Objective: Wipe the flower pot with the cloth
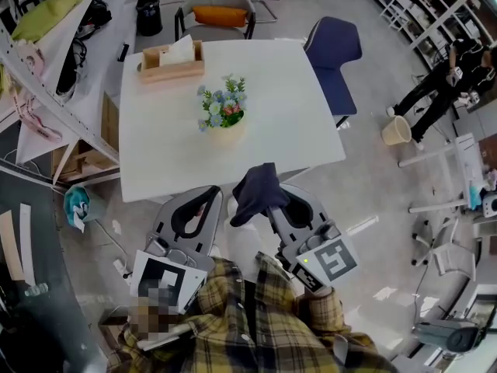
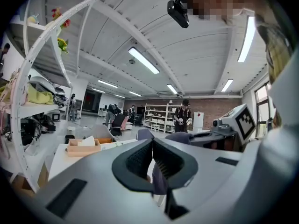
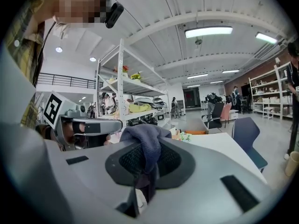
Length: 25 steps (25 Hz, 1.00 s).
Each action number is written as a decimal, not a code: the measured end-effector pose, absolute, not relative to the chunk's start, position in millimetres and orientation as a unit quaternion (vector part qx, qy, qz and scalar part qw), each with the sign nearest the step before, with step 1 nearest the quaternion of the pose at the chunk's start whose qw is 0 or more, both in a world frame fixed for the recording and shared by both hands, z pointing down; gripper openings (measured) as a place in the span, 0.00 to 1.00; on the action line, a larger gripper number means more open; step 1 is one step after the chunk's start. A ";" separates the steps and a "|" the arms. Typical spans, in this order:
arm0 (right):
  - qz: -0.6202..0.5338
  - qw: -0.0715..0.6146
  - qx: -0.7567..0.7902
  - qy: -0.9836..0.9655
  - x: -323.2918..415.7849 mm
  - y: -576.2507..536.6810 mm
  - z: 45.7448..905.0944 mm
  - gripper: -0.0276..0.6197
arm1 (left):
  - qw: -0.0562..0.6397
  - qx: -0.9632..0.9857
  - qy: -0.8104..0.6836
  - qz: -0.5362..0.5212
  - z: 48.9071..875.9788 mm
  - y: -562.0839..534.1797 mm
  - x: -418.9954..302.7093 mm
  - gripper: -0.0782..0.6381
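Jaws of the right gripper (image 1: 269,200) are clamped on a dark blue cloth (image 1: 256,191), which bunches above the pads and trails below them. The jaws of the left gripper (image 1: 203,202) are pressed together with nothing held.

A square white tabletop (image 1: 295,130) fills the middle of the head view, with a blue chair (image 1: 332,53) drawn up at its right edge. Both grippers hang side by side just off the near edge, pointing roughly level across the tabletop, and the person in a plaid shirt stands behind them. The cloth appears pinched at one fold, probably so that a loose wad is left free to rub with. The empty left gripper looks to be kept ready to steady the pot.

The flower pot (image 1: 225,136), pale and round, stands upright near the middle of the tabletop, well apart from the cloth and untouched. Blue and pink flowers (image 1: 223,107) crowd over its rim, so the bare side wall is likely the easier surface to reach. A wooden tissue box (image 1: 171,62) sits at the far left corner, clear of the path. Wiping has not begun.
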State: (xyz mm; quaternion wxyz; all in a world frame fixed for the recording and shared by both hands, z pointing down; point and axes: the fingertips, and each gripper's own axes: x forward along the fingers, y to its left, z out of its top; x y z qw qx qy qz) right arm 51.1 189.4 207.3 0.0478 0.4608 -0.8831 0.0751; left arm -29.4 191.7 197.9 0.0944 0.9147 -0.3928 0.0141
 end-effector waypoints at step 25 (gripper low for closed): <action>0.095 0.071 0.381 -0.917 122.9 -36.8 207.1 0.08 | 0.111 0.877 -0.468 0.002 191.7 -2.2 30.0 0.12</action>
